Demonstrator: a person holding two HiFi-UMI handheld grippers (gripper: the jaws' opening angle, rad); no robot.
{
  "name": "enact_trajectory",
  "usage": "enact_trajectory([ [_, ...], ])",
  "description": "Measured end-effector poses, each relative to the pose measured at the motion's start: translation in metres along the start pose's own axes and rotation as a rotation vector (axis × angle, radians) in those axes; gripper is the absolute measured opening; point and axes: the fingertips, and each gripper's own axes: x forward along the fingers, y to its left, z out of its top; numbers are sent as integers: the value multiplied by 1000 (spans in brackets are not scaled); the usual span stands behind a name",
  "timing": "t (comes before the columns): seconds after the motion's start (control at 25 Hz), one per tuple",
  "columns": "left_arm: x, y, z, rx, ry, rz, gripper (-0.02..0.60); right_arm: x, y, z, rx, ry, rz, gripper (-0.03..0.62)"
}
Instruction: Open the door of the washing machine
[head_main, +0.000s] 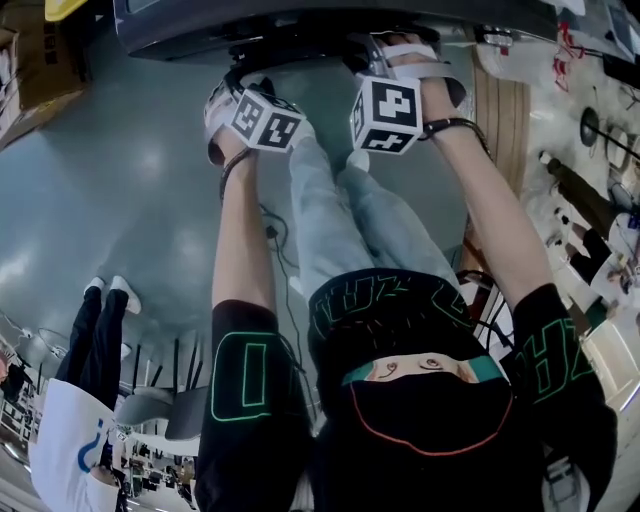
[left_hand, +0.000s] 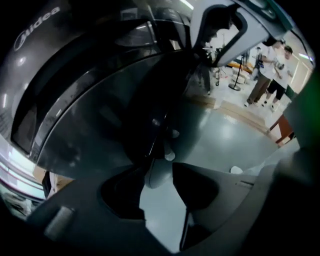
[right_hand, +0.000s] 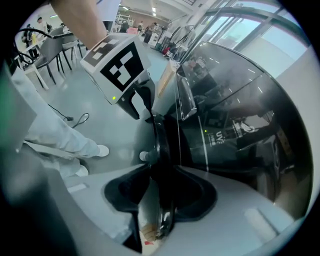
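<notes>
The dark washing machine stands at the top of the head view, and both grippers reach down onto its front edge. Its smoked, glossy door curves away to the right in the right gripper view. The door's black edge runs between the jaws of my right gripper, with a pale gap left of it. My left gripper stands open, grey floor showing between its jaws and the door's dark edge at its tips. The left gripper's marker cube sits just beyond on the same edge.
A black cable trails on the grey floor by the person's legs. A bystander stands at lower left near chairs. A wooden board and cluttered benches lie to the right, a cardboard box at upper left.
</notes>
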Motion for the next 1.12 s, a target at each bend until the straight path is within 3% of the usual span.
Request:
enact_trajectory([
  [0.16, 2, 3, -1, 52, 7, 17, 113, 0, 0, -2, -30, -3, 5, 135],
  [0.32, 3, 2, -3, 32, 9, 20, 108, 1, 3, -3, -27, 14, 24, 133],
  [0.44, -5, -12, -16, 64, 36, -1, 97, -2, 14, 0, -48, 5, 58, 141],
  [0.72, -23, -66, -40, -9, 33, -46, 117, -19, 52, -4, -138, 24, 76, 146],
  [0.96, -38, -124, -50, 0, 42, -88, 118, -37, 84, -16, -233, 12, 74, 153],
  [1.12, -54, -172, -60, -70, 35, -105, 118, -51, 112, -26, -311, 8, 78, 158],
])
